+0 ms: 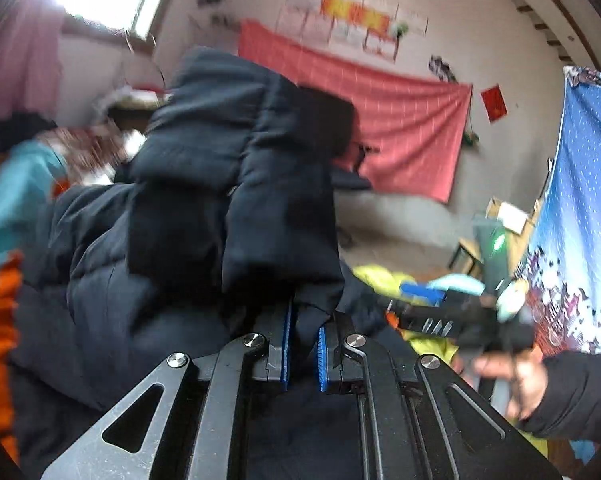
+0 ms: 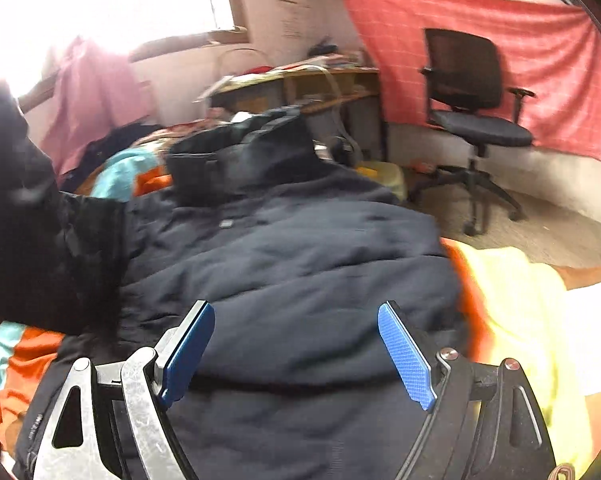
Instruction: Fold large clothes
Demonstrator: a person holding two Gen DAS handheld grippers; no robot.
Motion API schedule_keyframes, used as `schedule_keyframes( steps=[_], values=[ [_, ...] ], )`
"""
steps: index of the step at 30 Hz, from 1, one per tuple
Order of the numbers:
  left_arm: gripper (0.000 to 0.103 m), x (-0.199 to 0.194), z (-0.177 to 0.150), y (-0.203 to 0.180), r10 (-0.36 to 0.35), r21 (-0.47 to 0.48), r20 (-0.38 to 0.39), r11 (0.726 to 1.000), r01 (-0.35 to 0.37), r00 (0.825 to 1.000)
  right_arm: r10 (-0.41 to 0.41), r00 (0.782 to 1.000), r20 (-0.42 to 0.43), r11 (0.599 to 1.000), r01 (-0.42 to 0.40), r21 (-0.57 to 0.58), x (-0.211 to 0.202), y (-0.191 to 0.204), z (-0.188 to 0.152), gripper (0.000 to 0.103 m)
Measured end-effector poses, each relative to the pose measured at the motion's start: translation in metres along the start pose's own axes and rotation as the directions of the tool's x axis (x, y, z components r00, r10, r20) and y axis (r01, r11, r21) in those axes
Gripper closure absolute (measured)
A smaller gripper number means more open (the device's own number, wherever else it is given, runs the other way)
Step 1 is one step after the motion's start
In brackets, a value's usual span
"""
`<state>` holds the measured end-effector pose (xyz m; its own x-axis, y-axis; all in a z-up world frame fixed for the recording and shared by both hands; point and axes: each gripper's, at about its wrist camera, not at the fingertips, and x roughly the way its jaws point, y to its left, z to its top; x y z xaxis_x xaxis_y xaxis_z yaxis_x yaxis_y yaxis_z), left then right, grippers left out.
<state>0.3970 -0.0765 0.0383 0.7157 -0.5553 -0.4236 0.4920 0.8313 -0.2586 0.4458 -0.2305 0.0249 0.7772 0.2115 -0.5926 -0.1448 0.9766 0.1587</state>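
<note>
A large dark navy padded jacket (image 2: 300, 248) lies spread over a bed with a teal and orange cover. In the left wrist view a fold of the jacket (image 1: 228, 168) is lifted up in front of the camera, and my left gripper (image 1: 304, 320) is shut on its edge, cloth pinched between the blue pads. My right gripper (image 2: 296, 320) hovers above the jacket's body, wide open, with nothing between its blue pads (image 2: 404, 356). The same right gripper (image 1: 436, 300) shows in the left wrist view, held by a hand (image 1: 508, 376) in a dark sleeve.
A black office chair (image 2: 472, 92) stands by a red cloth on the wall. A cluttered wooden desk (image 2: 300, 80) is behind the bed. A yellow garment (image 2: 512, 312) lies to the jacket's right. A blue patterned sheet (image 1: 580, 208) hangs at right. Both views are motion-blurred.
</note>
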Motion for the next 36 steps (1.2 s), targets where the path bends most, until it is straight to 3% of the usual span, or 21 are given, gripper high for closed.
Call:
schedule_keyframes(
  steps=[4,8,11,13,17,21,25,30,36],
  values=[
    [0.095,0.051,-0.016,0.014,0.007,-0.033,-0.111,0.999,-0.010,0.994,-0.038,0.999,-0.017,0.999,0.038,0.030,-0.001,-0.032,-0.002,0.020],
    [0.094,0.088,-0.027,0.038,-0.055,-0.127,-0.214,0.992,0.028,0.975,-0.021,0.999,-0.029,0.995,0.024,0.093,0.002,-0.054,-0.006,0.020],
    [0.079,0.097,-0.028,0.049,-0.125,-0.178,-0.242,0.981,0.083,0.962,0.038,0.999,-0.027,0.988,-0.033,0.152,0.006,-0.065,-0.007,0.020],
    [0.047,0.096,-0.031,0.051,-0.164,-0.199,-0.233,0.973,0.118,0.958,0.134,0.991,-0.006,0.967,-0.129,0.219,0.007,-0.073,-0.009,0.020],
    [0.042,0.074,-0.027,0.043,-0.203,-0.179,-0.202,0.969,0.167,0.958,0.256,0.966,0.021,0.914,-0.250,0.319,0.011,-0.081,-0.014,0.018],
    [0.042,0.061,-0.033,0.047,-0.135,-0.155,-0.208,0.982,0.104,0.969,0.338,0.940,0.037,0.861,-0.325,0.390,0.012,-0.082,-0.018,0.017],
    [0.042,0.048,-0.045,0.073,0.002,-0.171,-0.229,0.984,-0.042,0.973,0.369,0.929,0.020,0.822,-0.337,0.459,0.020,-0.085,-0.024,0.017],
    [0.037,0.036,-0.055,0.116,0.143,-0.229,-0.256,0.952,-0.204,0.956,0.417,0.904,0.092,0.723,-0.391,0.570,0.012,-0.100,-0.040,0.017],
    [0.036,0.033,-0.060,0.135,0.204,-0.255,-0.310,0.923,-0.288,0.929,0.443,0.890,0.105,0.694,-0.414,0.589,0.004,-0.110,-0.050,0.013]
  ],
)
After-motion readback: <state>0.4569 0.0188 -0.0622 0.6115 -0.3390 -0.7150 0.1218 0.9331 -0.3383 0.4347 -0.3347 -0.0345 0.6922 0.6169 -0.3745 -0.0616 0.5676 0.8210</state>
